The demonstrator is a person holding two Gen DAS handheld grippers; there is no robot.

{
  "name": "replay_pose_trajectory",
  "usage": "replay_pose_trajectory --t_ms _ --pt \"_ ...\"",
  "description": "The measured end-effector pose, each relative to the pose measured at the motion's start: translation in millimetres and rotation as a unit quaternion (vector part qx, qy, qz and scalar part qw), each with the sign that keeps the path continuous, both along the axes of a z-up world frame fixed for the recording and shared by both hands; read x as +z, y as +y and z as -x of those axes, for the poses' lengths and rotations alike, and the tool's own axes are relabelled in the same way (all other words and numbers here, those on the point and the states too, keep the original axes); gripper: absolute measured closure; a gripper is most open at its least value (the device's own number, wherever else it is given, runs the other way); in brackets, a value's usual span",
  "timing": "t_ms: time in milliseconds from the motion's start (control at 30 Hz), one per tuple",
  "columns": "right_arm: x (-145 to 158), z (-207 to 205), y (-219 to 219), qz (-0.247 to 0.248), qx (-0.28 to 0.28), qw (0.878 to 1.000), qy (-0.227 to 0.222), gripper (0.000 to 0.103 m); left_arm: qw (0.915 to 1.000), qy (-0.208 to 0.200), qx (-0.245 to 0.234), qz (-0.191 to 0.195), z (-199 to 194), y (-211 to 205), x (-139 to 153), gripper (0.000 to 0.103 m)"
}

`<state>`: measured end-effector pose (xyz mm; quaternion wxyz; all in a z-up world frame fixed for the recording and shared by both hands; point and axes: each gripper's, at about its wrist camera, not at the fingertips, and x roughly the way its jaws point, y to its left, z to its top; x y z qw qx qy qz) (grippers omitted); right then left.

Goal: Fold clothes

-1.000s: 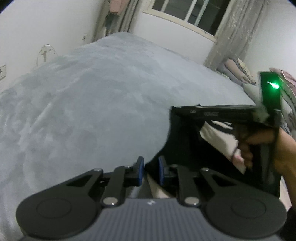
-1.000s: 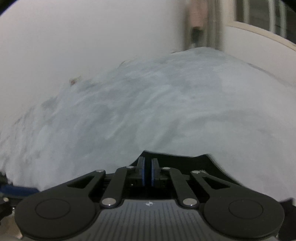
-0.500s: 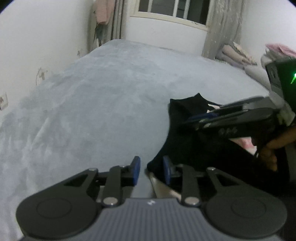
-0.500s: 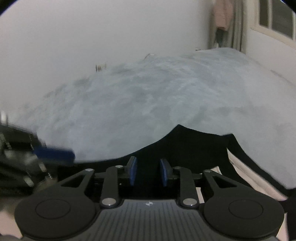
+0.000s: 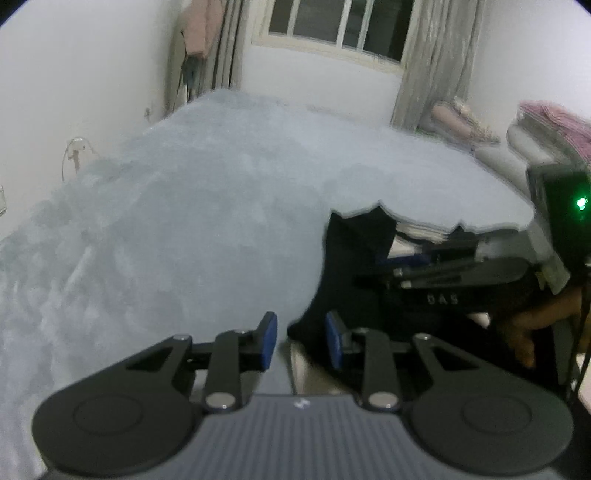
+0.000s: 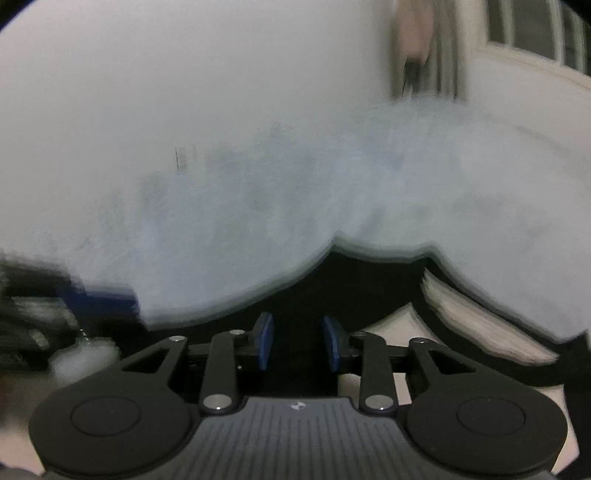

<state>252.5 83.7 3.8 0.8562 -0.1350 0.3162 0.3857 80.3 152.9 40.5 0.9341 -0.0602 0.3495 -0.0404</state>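
grippers first: the left gripper (image 5: 301, 339) has its blue pads a little way apart, and its jaws are opening. a corner of the black garment (image 5: 347, 266) lies in the gap, close to the right pad, but the pads do not press on it. the right gripper (image 6: 297, 341) is likewise partly parted and opening; black cloth fills the view behind and below its pads, yet neither pad squeezes it, so it has hold of nothing.

the black garment (image 6: 369, 284) lies at the near edge of the bed, spread on the grey blanket (image 5: 192, 236). in the right wrist view its upper edge runs in a curve with a small dip in the middle, and a pale lining or second layer (image 6: 476, 325) shows on the right side under a black strip. in the left wrist view the garment sits to the right of the left gripper, with the right gripper (image 5: 436, 280) lying over it, seen from the side, and a hand (image 5: 532, 325) holding its handle. a green light (image 5: 581, 203) glows on that tool.

beyond, the blanket covers the whole bed up to a white wall (image 5: 92, 74). a window (image 5: 340, 26) with curtains (image 5: 432, 66) stands at the far end, pink clothing (image 5: 197, 26) hangs at the left of it, and folded bedding (image 5: 458, 122) is piled at the right. the right wrist view is blurred.
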Motion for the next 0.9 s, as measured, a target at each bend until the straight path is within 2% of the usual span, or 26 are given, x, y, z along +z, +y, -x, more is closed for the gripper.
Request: replay_pose_trajectory --t_ms 100,200,233,300,333,467,633,767,900 --pt "13.6 3.0 2.4 0.0 -0.013 1.0 0.004 0.073 0.9998 0.004 0.0 -0.018 -1.3 -3.2 -4.7 0.072" --pt "22.2 20.1 -3.0 -0.01 0.01 1.0 0.011 0.069 0.9999 0.005 0.003 -0.013 -3.0 -0.5 -6.6 0.068" --pt "19.3 26.4 -2.1 0.005 0.018 1.0 0.021 0.064 0.9999 0.006 0.003 -0.01 -4.3 0.7 -7.5 0.068" --pt "6.8 37.1 -0.4 0.045 0.014 0.999 0.021 0.062 0.9999 0.007 0.005 -0.008 -5.3 1.4 -8.1 0.067" --pt "6.1 42.3 -4.8 0.049 0.005 0.999 0.023 0.062 0.9999 0.007 0.005 -0.01 -5.0 1.2 -8.3 0.067" --pt "21.9 69.9 -44.6 0.024 -0.038 0.998 0.052 0.062 0.9999 0.007 0.01 -0.009 -4.5 2.5 -7.3 0.067" --pt "27.3 124.4 -106.0 0.045 -0.072 0.994 0.07 0.06 0.9997 0.009 0.022 0.011 -4.8 8.0 -7.3 0.067" --pt "27.9 166.0 -157.9 0.002 -0.121 0.988 0.091 0.059 0.9987 0.011 0.04 0.03 -3.4 10.9 -5.7 0.066" --pt "28.5 208.5 -201.7 -0.053 -0.165 0.981 0.085 0.056 0.9979 0.007 0.053 0.037 -0.5 10.7 -0.9 0.063"
